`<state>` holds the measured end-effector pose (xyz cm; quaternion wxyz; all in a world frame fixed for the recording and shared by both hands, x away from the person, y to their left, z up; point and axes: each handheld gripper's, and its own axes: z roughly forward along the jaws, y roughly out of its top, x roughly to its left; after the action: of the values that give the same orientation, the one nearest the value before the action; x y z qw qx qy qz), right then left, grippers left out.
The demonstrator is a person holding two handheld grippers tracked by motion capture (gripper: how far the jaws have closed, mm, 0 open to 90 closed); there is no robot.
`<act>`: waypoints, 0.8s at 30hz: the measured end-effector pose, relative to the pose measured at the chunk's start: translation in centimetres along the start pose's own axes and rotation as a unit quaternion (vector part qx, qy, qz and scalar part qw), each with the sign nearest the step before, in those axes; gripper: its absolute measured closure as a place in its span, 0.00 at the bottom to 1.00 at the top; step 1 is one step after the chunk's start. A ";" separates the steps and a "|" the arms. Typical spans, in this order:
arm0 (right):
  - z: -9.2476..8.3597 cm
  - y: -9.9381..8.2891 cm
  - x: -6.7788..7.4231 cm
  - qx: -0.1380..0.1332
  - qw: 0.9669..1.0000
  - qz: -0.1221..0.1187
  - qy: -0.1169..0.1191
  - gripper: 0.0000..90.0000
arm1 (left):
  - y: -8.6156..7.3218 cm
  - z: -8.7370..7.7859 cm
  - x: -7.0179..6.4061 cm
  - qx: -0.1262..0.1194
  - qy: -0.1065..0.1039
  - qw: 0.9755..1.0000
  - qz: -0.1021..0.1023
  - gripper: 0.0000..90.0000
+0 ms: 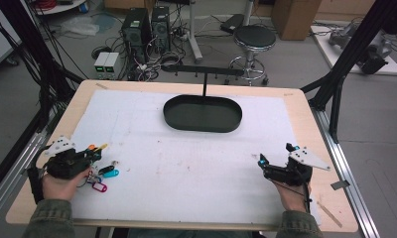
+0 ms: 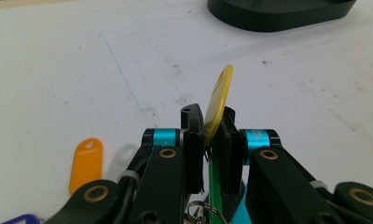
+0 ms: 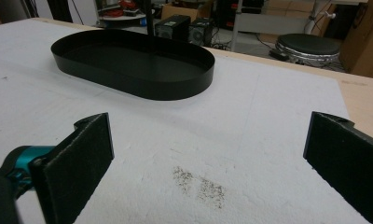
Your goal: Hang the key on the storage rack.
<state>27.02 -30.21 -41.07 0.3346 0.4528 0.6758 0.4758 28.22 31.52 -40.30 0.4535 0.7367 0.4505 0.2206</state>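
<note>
- High view: the left gripper sits in the person's left hand near the table's left edge, toward the near-left corner. Its jaws point toward the middle of the white sheet that covers most of the table.
- High view: a bunch of key tags hangs at the left gripper. A yellow tag and an orange tag show at the jaw tips. A cyan tag, a magenta tag and a small metal ring lie on the sheet just beside the hand.
- High view: the right gripper is held in the right hand near the table's right edge, well apart from the tags. A black oval tray stands toward the far edge, about midway between left and right.
- Left gripper view: the jaws are clenched on the yellow tag, which stands on edge between the pads and sticks up past their tips. A green tag hangs between the jaws lower down, with ring wire below it.
- Left gripper view: the orange tag lies flat on the sheet to the left of the jaws, apart from them. A corner of a blue tag shows at the bottom left, and the tray's wall at the top.
- Right gripper view: the right gripper has its jaws released and spread wide, with bare sheet and a patch of dark specks between them. The tray lies beyond, toward the far edge.
</note>
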 end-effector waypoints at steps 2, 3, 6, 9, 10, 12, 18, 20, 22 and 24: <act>0.0 0.0 0.0 -0.001 1.000 -0.001 0.000 0.00 | 0.5 -0.2 -0.1 0.000 -0.001 1.000 0.003 0.92; -0.1 0.0 0.1 -0.002 1.000 0.000 -0.001 0.00 | 0.7 -0.3 -0.1 0.000 -0.002 1.000 0.003 0.92; -0.2 0.0 0.0 -0.004 1.000 0.000 -0.003 0.00 | 1.8 -0.8 0.0 -0.008 -0.001 1.000 0.005 0.92; -0.2 0.0 -0.1 -0.005 1.000 0.001 -0.005 0.00 | 3.2 -1.3 0.2 -0.015 0.002 1.000 0.012 0.92; -0.3 0.0 -0.1 -0.002 1.000 0.003 -0.005 0.00 | 3.6 -1.4 0.1 -0.015 0.004 1.000 0.015 0.92; -0.2 0.0 -0.1 -0.003 1.000 0.002 -0.004 0.00 | 4.4 -1.5 0.0 -0.017 0.006 1.000 0.023 0.92; -0.2 0.0 -0.2 -0.005 1.000 0.001 -0.005 0.00 | 6.4 -1.1 -0.8 -0.020 0.001 0.999 0.040 0.92; -0.3 0.0 -0.2 -0.005 1.000 0.002 -0.005 0.00 | 6.9 -0.9 -1.1 -0.019 -0.001 0.999 0.045 0.92; -0.3 0.0 -0.1 -0.007 1.000 0.001 -0.004 0.00 | 7.3 -0.6 -1.3 -0.021 -0.005 0.999 0.047 0.92; -0.3 0.0 0.0 -0.008 1.000 0.001 -0.003 0.00 | 7.6 -0.4 -1.6 -0.024 -0.010 0.999 0.047 0.92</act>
<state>26.79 -30.35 -40.92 0.3399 0.4521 0.6707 0.4797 30.65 28.99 -33.36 0.4648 0.7482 0.4051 0.2451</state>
